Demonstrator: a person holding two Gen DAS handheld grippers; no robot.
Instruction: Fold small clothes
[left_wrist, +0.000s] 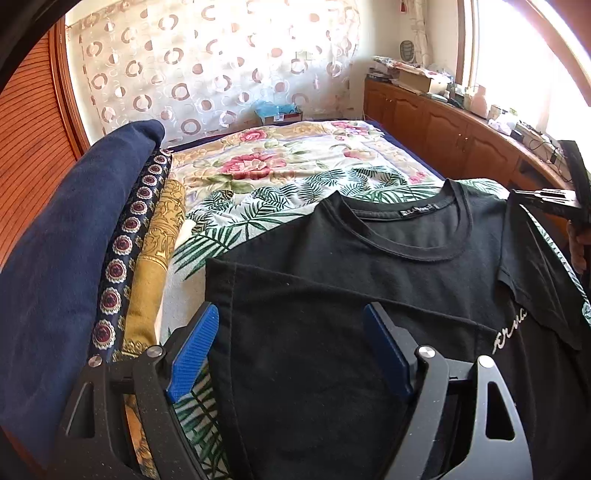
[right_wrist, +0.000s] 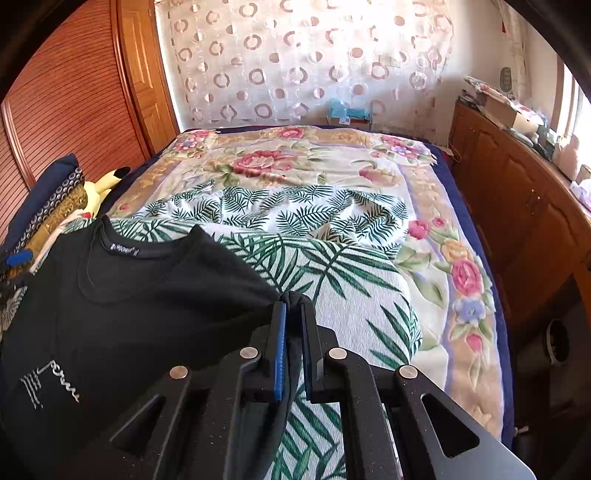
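A black T-shirt (left_wrist: 369, 266) with white lettering lies chest up on the leaf-print cover (left_wrist: 258, 210), its left side folded inward. My left gripper (left_wrist: 291, 314) hovers open just above that folded part, with one blue pad at the shirt's left edge and the other over the cloth. At the right edge of this view my right gripper (left_wrist: 524, 197) pinches the shirt's right sleeve. In the right wrist view the right gripper (right_wrist: 293, 301) is shut on a bunch of black fabric at the sleeve of the T-shirt (right_wrist: 129, 295), pulled a little off the cover.
Folded navy, patterned and gold cushions (left_wrist: 55, 240) are stacked along the bed's left side, with a yellow plush toy (right_wrist: 99, 188) beside them. A floral blanket (right_wrist: 295, 162) covers the far bed. Wooden cabinets (right_wrist: 517, 206) with clutter on top run along the right.
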